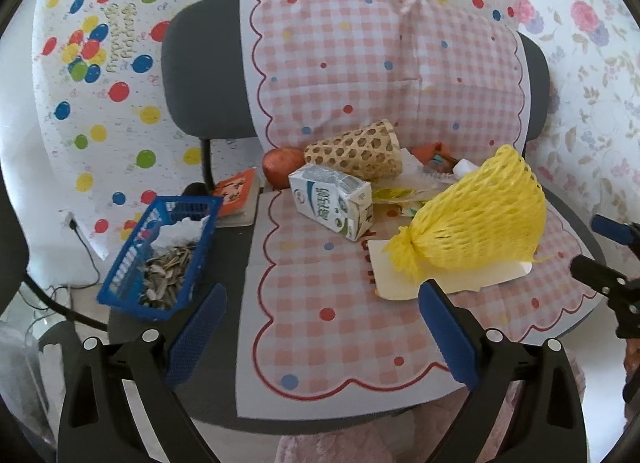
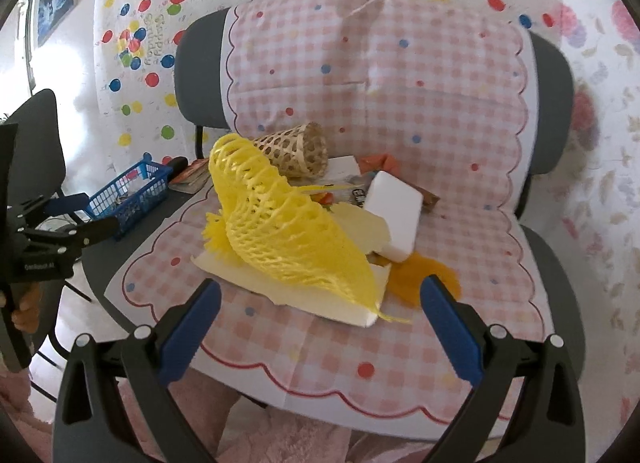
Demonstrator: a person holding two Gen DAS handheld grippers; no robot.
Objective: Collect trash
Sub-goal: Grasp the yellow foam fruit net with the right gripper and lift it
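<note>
1. a grey chair (image 1: 200, 51) stands before a wall hung with balloon-print sheet (image 1: 100, 63); a pink checked cloth (image 1: 328, 303) covers its back and most of the seat.
2. the trash lies heaped on the cloth, toward the back and right of the seat.
3. a yellow foam net (image 1: 480, 215) rests on a pale sheet of card (image 1: 400, 283), nearest the grippers.
4. a milk carton (image 1: 332, 199) lies on its side left of the net, in front of a woven cone (image 1: 356, 151) that also lies on its side.
5. a reddish round fruit (image 1: 280, 167) sits just left of the cone, touching the carton's far end.
6. in the right wrist view a white block (image 2: 396, 215) leans at the net's right, with orange peel (image 2: 412, 279) beside it on the cloth.
7. wrappers (image 2: 380, 163) lie behind the block, too jumbled to tell apart.
8. a blue basket (image 1: 160, 255) sits on the bare left edge of the seat, holding seed shells (image 1: 168, 275) and crumpled white paper (image 1: 184, 227).
9. an orange booklet (image 1: 236, 195) lies behind the basket.
10. the left gripper (image 1: 320, 327) hangs wide and empty over the front of the seat, its right finger just before the card.
11. the right gripper (image 2: 320, 323) is also spread wide and empty, with the net and card's near edge between its fingers.
</note>
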